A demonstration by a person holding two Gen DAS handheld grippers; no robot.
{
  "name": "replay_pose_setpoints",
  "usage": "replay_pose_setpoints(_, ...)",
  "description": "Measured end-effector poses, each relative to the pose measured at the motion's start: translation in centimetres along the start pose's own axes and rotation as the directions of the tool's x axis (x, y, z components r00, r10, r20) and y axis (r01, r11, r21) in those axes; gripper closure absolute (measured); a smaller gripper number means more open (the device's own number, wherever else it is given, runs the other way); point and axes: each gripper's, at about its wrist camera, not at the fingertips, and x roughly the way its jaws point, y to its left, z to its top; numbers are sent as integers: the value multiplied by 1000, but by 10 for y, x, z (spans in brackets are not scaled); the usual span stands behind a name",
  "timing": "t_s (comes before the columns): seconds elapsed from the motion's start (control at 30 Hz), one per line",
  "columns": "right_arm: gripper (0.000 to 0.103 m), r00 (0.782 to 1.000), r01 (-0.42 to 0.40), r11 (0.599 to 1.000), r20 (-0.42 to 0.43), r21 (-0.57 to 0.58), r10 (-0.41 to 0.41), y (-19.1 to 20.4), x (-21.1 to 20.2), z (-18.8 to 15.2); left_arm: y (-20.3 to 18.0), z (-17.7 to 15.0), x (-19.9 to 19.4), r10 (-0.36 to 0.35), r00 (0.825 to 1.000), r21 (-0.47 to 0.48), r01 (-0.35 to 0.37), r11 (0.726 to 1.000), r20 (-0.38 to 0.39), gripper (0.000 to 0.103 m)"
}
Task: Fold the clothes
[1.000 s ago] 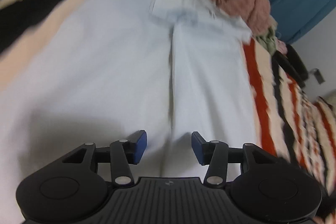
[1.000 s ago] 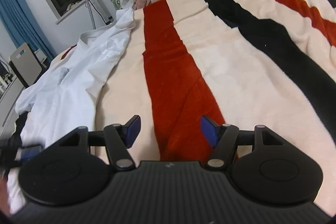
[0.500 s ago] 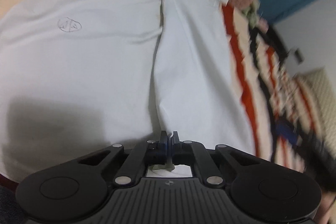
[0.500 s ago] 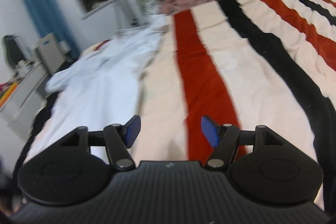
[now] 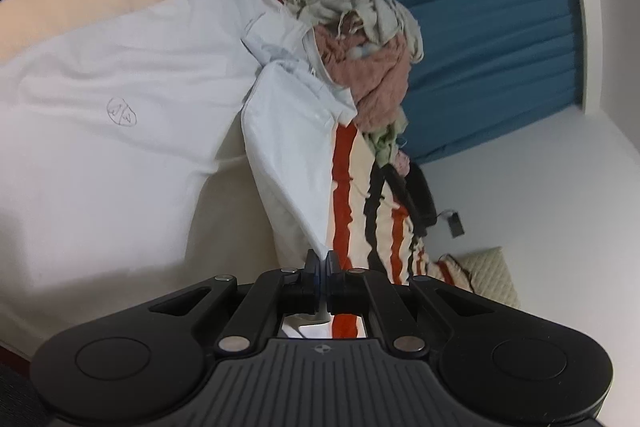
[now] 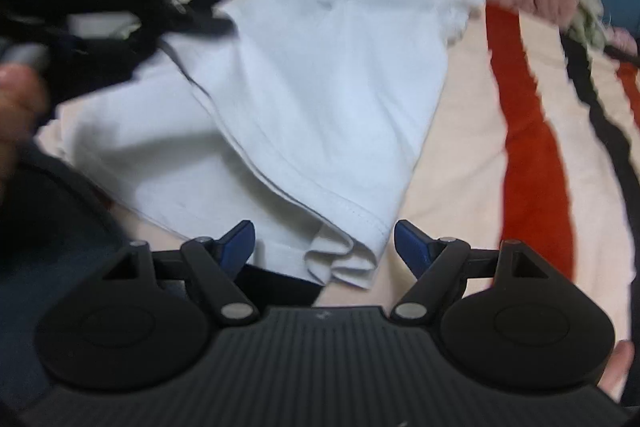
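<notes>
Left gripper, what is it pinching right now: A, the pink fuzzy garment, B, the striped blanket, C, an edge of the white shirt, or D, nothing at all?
C: the left gripper is shut, and a fold of the white shirt rises taut from between its fingertips.

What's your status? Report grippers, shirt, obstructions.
Left gripper shut on white shirt edge. Right gripper opening, astride the hem corner, pads clear. Clothes pile beyond the collar, not in the way.

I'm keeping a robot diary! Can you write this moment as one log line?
left gripper: shut on white shirt hem | right gripper: opening, hem corner between, unpinched
</notes>
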Motion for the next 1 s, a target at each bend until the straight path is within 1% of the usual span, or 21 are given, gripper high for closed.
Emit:
replay_pose_setpoints(0.03, 25, 998, 59, 998, -2, 30, -59, -3, 5, 1, 1, 1, -4, 4, 1000, -1, -4, 1000, 7, 101)
replay_pose_setpoints(0.1, 25, 987, 163, 981, -5, 103, -163, -11, 12, 1, 1, 1, -14, 27, 1000, -1, -27, 1000, 14, 101)
replay_pose_setpoints(0.17, 25, 975, 217, 956, -2, 196, -221, -27, 7, 1, 3, 0, -19, 62, 998, -3, -62, 998, 10, 101)
replay_pose_setpoints(0.23, 25, 968, 245, 935, -8, 256, -251, -39, 0, 0, 3, -2, -21, 113, 994, 13, -113, 994, -13, 101)
replay_pose_setpoints(0.3, 25, 967, 250, 925, -15, 286, -256, -49, -8, -4, 2, -4, -22, 166, 985, 35, -165, 986, -37, 101)
replay_pose_setpoints(0.37, 25, 967, 250, 923, -20, 292, -255, -56, -16, -6, -1, -9, -19, 227, 971, 83, -221, 972, -70, 101)
replay_pose_setpoints(0.43, 25, 967, 248, 936, -13, 250, -253, -57, -25, -4, -5, -16, -16, 290, 952, 149, -273, 950, -102, 101)
replay_pose_setpoints(0.5, 25, 970, 240, 951, -10, 193, -243, -55, -34, -6, -9, -21, -11, 333, 935, 208, -303, 930, -124, 100)
replay_pose_setpoints(0.57, 25, 977, 213, 966, -13, 146, -214, -51, -42, -6, -14, -25, -8, 371, 919, 262, -329, 907, -130, 99)
replay_pose_setpoints(0.6, 25, 982, 191, 972, -15, 138, -191, -51, -46, -7, -17, -26, -7, 388, 913, 289, -340, 895, -128, 94)
replay_pose_setpoints(0.67, 25, 990, 139, 979, -6, 148, -139, -54, -56, -10, -24, -28, -6, 408, 906, 339, -350, 873, -115, 71)
replay_pose_setpoints(0.7, 25, 993, 115, 980, 11, 163, -119, -56, -60, -10, -29, -30, -6, 412, 905, 365, -351, 862, -103, 50)
replay_pose_setpoints(0.73, 25, 994, 94, 978, 37, 184, -103, -58, -64, -9, -35, -31, -6, 414, 907, 390, -352, 851, -85, 37)
replay_pose_setpoints(0.77, 25, 994, 73, 976, 64, 205, -88, -61, -68, -9, -42, -32, -5, 413, 908, 413, -353, 840, -65, 34)
replay_pose_setpoints(0.83, 25, 991, 29, 969, 117, 244, -59, -65, -77, -7, -56, -34, -3, 425, 905, 480, -365, 798, -18, 22)
replay_pose_setpoints(0.87, 25, 988, 14, 966, 146, 259, -54, -68, -79, -5, -64, -34, -1, 428, 904, 514, -371, 774, 9, 21)
replay_pose_setpoints(0.93, 25, 975, 11, 963, 210, 269, -69, -73, -81, 3, -83, -32, 4, 423, 904, 568, -380, 730, 62, 18)
replay_pose_setpoints(1.0, 25, 960, 22, 960, 262, 280, -98, -80, -78, 16, -103, -24, 14, 411, 905, 598, -389, 701, 106, 14)
